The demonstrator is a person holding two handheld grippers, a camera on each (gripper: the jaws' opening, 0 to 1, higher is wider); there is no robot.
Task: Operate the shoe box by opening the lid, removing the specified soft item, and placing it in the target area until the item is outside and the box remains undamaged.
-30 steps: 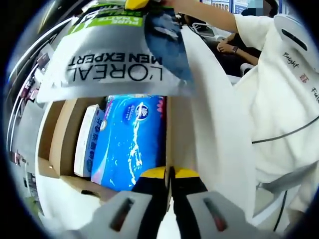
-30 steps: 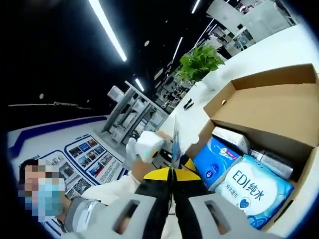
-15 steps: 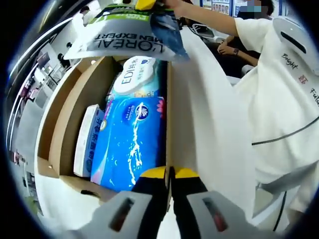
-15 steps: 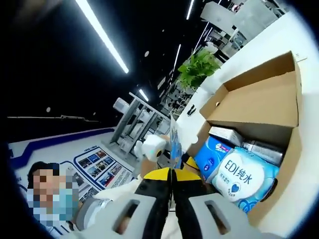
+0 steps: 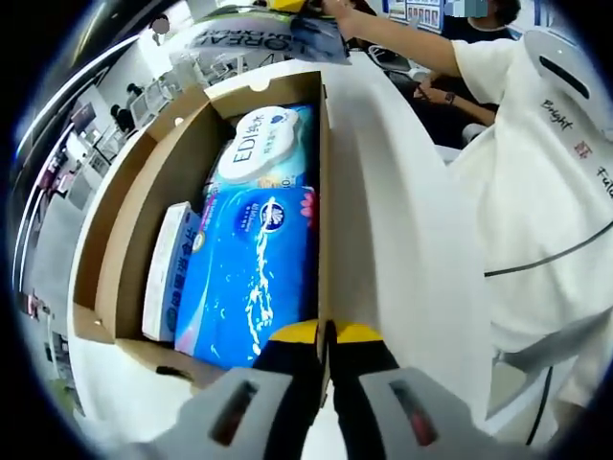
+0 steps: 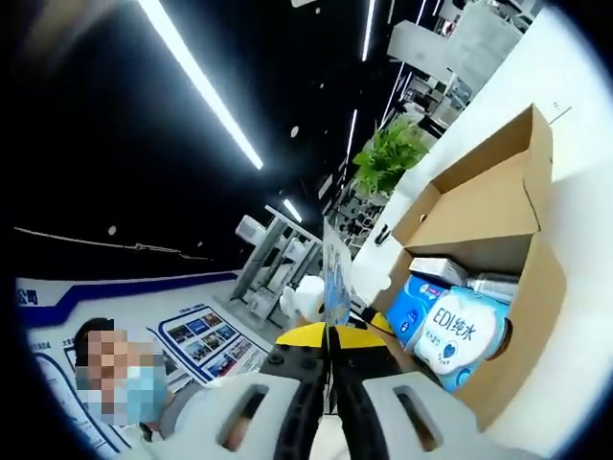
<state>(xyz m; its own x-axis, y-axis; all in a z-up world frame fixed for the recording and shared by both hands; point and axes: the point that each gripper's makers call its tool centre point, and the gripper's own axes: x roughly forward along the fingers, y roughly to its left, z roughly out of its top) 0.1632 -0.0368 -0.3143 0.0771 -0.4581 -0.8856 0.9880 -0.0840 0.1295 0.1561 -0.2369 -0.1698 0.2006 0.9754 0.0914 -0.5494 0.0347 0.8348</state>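
Above the open shoe box, my right gripper is clenched on the L'Oreal pouch, so I'd carry it clear before releasing, with the left gripper closed, empty.

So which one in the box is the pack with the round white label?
Look inside the open cardboard shoe box on the white table. At its far end lies the EDI wipes pack, beside the bigger blue tissue pack. Its oval white label reading EDI in blue letters sets it apart.
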